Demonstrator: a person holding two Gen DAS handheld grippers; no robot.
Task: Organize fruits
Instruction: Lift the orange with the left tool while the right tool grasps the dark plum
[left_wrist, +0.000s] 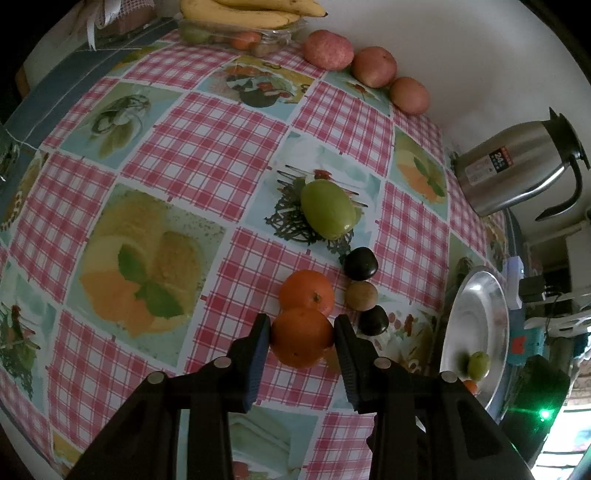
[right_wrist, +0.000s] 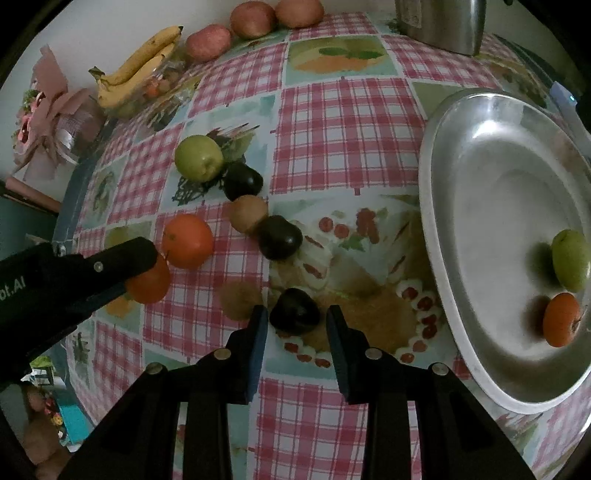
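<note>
The left tongs (left_wrist: 302, 334) have their two pads pressed on both sides of a round orange fruit (left_wrist: 302, 338), holding it on the checked pink and white surface (left_wrist: 207, 155). A second round orange fruit (left_wrist: 306, 291) sits just behind it, touching it. The right tongs (right_wrist: 297, 319) are open, with a dark round plum (right_wrist: 294, 310) between the pads; the pads do not touch it.

Two more dark plums (right_wrist: 243, 181) (right_wrist: 279, 237) lie in a row with one small brown round fruit (right_wrist: 248, 213) between them. One big green apple (right_wrist: 199, 158) sits at the far end of that row.

The shiny silver metal plate (right_wrist: 443, 155) holds one green fruit (right_wrist: 570, 260) and one small orange fruit (right_wrist: 561, 319); its right side is cut off.

Three reddish apples (left_wrist: 328, 50) (left_wrist: 373, 66) (left_wrist: 409, 95) line the wall. A bunch of yellow bananas (left_wrist: 240, 14) lies on a clear tray of small fruits, too blurry to count. A steel jug (left_wrist: 517, 166) stands at the edge.
</note>
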